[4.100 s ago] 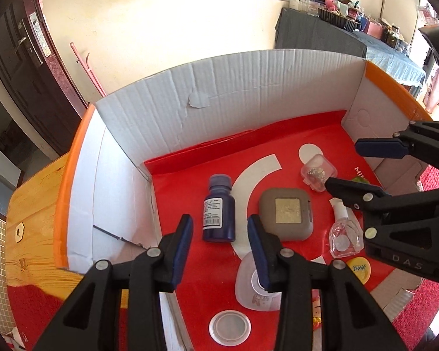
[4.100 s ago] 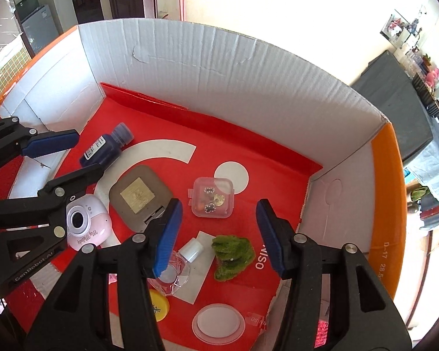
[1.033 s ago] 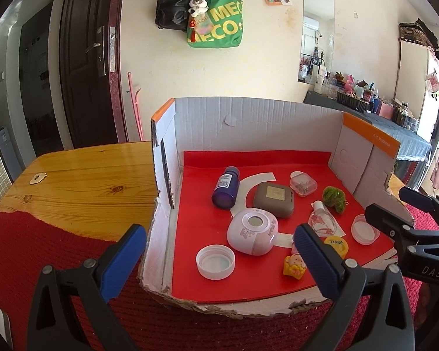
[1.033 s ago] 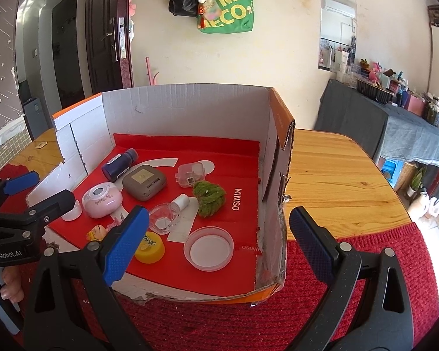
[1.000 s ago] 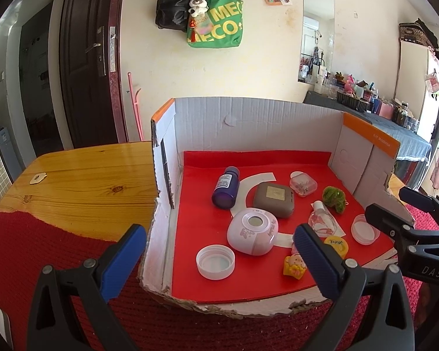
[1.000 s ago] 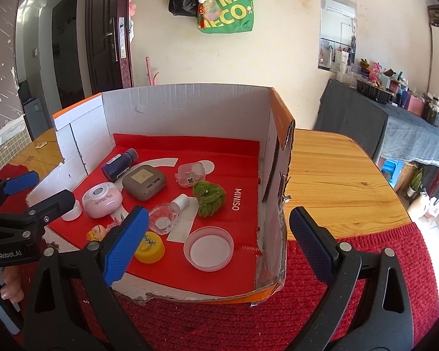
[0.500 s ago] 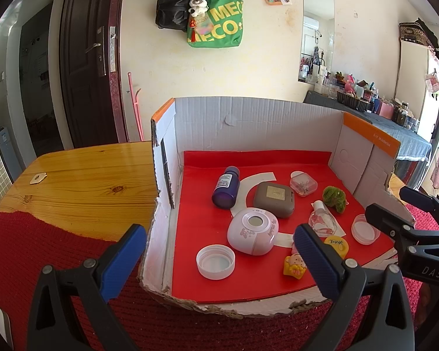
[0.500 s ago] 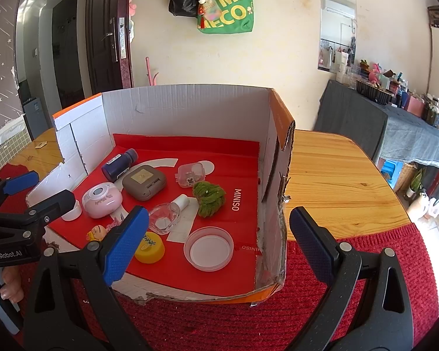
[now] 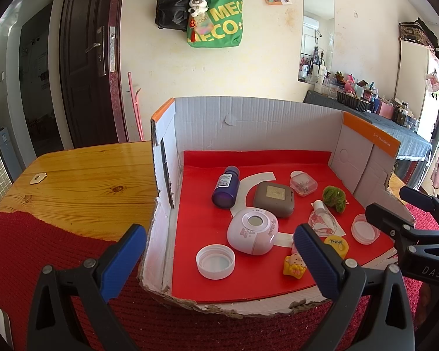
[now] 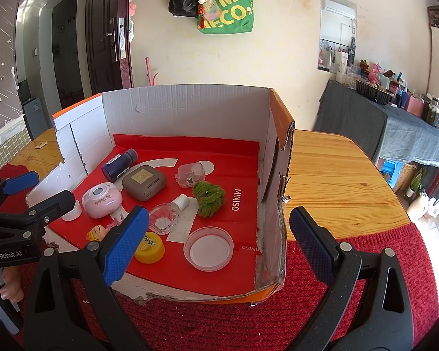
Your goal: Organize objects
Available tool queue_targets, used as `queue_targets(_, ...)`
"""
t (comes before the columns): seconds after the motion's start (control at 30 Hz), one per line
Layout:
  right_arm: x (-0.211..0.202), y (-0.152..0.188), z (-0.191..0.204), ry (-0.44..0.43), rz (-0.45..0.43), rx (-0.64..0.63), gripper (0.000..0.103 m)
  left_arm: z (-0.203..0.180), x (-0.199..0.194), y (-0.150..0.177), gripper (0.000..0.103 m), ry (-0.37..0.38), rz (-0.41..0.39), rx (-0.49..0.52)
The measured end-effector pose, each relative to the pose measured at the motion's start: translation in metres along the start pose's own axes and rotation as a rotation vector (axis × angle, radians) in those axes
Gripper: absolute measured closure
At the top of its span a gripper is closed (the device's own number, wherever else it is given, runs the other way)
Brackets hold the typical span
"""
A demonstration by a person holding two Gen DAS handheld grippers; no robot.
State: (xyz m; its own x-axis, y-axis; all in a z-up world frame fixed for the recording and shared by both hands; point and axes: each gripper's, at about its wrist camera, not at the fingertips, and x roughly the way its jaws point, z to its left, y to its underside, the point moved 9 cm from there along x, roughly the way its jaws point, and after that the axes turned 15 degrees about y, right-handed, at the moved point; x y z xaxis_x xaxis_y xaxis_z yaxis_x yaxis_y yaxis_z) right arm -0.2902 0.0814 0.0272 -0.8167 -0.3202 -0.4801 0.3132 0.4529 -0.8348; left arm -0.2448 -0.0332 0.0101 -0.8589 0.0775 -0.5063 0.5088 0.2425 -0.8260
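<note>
With both my left tongs (image 9: 219,248) and right tongs (image 10: 216,239) spread wide and empty, I risk nudging the clear perfume bottle (image 10: 165,218), lower centre, into the yellow cap (image 10: 149,247) touching it.

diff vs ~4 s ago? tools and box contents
Both tools pulled back out of the box and opened wide: left tool, right tool, neither holding anything. Contents unchanged: blue bottle, grey case, pink device and the rest lie where they were in the cardboard box.

Box (image 9: 257,122): white walls, orange rim, red floor. Bottle (image 9: 226,187) dark blue. Case (image 9: 274,195) grey-brown. Cap (image 10: 149,246) yellow. Mat (image 10: 351,307) red.
</note>
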Motion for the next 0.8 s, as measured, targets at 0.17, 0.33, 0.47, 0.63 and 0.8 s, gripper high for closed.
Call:
queue_targets(0.17,0.000,0.000,0.000,0.000,0.000,-0.001,0.005,0.000,0.000,0.000,0.000,0.000,-0.001,0.000)
queue_targets(0.33,0.000,0.000,0.000,0.000,-0.001,-0.001,0.005,0.000,0.000,0.000,0.000,0.000,0.000,0.000)
queue_targets(0.47,-0.002,-0.001,-0.001,0.002,-0.003,-0.003,0.005,0.000,0.000,0.000,0.000,0.000,0.000,-0.001)
queue_targets(0.63,-0.006,-0.002,-0.004,0.008,-0.019,0.000,0.005,0.001,-0.001,0.000,0.000,-0.001,-0.009,-0.006)
queue_targets(0.8,-0.010,-0.003,-0.006,0.042,-0.035,-0.007,0.005,0.001,-0.005,0.001,0.000,-0.005,-0.013,-0.009)
